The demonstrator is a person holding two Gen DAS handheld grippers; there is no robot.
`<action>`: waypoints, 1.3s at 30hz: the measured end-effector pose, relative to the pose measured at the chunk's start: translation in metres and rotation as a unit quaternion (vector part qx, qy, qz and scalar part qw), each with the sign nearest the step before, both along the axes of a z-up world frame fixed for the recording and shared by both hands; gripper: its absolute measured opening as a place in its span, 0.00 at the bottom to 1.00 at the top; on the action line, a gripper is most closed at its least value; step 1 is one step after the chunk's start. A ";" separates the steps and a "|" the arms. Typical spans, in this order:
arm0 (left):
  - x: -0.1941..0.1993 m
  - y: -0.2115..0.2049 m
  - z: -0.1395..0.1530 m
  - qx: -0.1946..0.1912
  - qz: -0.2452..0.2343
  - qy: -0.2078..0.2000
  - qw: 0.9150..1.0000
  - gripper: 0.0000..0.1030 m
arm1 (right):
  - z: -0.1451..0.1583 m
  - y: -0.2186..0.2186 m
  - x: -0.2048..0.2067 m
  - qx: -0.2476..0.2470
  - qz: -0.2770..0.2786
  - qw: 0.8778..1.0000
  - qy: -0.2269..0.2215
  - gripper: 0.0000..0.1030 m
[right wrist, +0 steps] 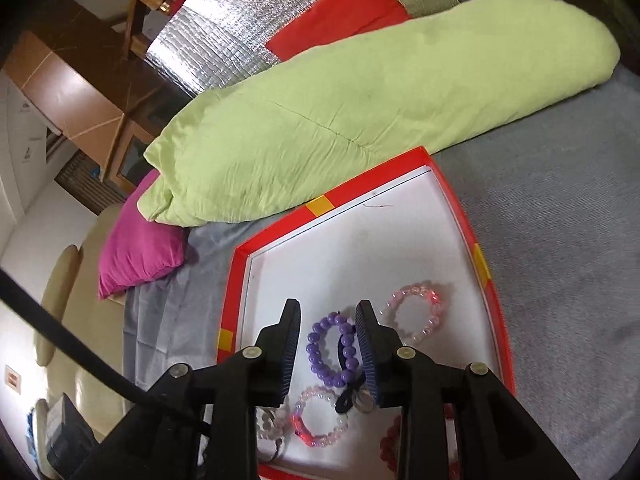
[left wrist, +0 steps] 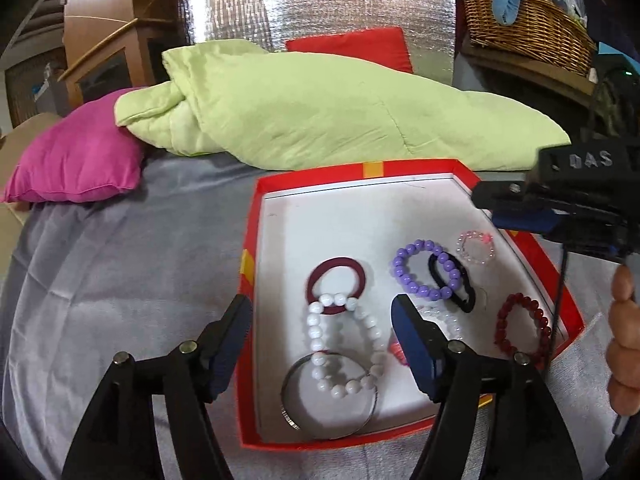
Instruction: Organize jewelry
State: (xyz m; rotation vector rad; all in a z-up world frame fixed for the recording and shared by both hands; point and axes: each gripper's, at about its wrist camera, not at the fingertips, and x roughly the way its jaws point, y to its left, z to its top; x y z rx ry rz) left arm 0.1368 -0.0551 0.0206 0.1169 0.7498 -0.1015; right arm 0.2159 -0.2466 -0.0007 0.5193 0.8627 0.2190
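Left gripper (left wrist: 322, 334) is hanging with jaws spread wide, empty, over the near-left of the red box (left wrist: 248, 280), straddling the white bead bracelet (left wrist: 344, 346) lying across a maroon ring (left wrist: 335, 285) and a metal bangle (left wrist: 330, 398). Right gripper (right wrist: 328, 350) is hovering released, holding nothing, above the purple bead bracelet (right wrist: 332, 354) and black hair tie (right wrist: 346, 394); pink bracelet (right wrist: 414, 314) is sitting just right. Dark red bracelet (left wrist: 520, 330) is lying near the right wall. Box is resting on grey bedding (left wrist: 120, 272), green quilt (left wrist: 320, 116) behind it.
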 end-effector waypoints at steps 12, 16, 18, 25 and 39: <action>-0.026 0.022 0.019 0.025 0.037 -0.046 0.998 0.82 | 0.035 0.017 -0.067 -0.133 0.006 0.989 -0.061 0.48; -0.032 0.028 0.023 0.031 0.049 -0.050 0.997 0.83 | 0.040 0.018 -0.091 -0.166 0.004 0.984 -0.070 0.48; -0.034 0.031 0.024 0.030 0.056 -0.049 0.997 0.83 | 0.042 0.020 -0.103 -0.182 0.004 0.980 -0.076 0.49; -0.047 0.043 0.030 0.023 0.086 -0.055 0.994 0.84 | 0.041 0.023 -0.141 -0.210 0.003 0.974 -0.087 0.53; -0.077 0.037 0.034 0.074 0.076 -0.069 0.992 0.85 | 0.035 0.035 -0.172 -0.218 0.001 0.972 -0.089 0.54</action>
